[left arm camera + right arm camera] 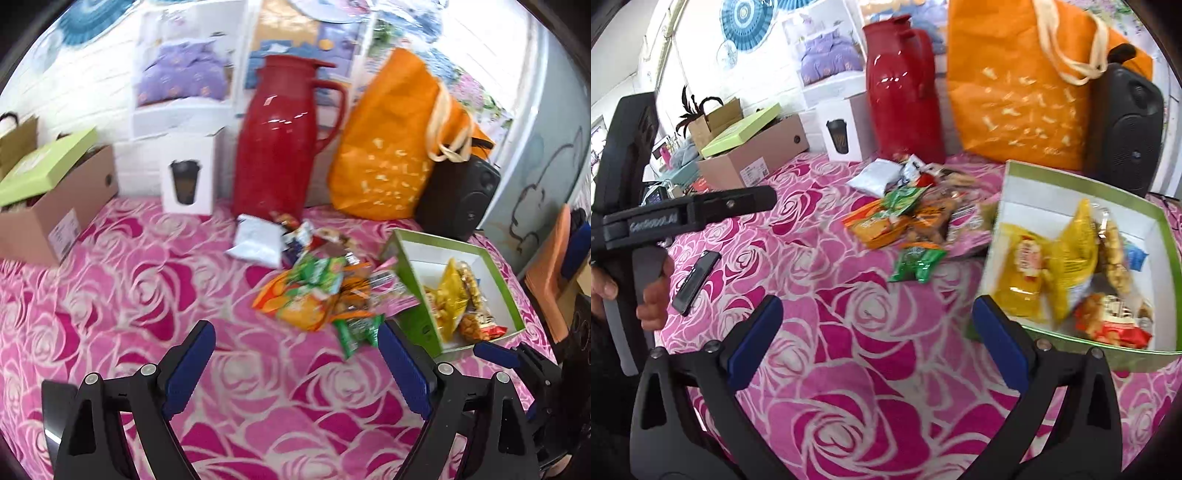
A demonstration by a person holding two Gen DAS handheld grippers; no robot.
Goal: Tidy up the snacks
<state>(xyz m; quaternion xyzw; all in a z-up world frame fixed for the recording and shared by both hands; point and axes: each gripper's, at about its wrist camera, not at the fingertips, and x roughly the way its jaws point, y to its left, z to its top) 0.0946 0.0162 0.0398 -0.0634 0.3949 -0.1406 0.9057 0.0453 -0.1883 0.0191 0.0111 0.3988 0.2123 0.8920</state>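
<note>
Both grippers (295, 354) (877, 325) spread wide, empty, green box (1082, 177) upright, perhaps tilted, long axis running away, snack pile (908, 218) beside

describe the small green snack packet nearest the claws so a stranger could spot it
Start at the green-rimmed box on the pink rose cloth. Left of it lies a snack pile. The green packet lies alone at the pile's near edge, closest to the claws, flat on the cloth.
</note>
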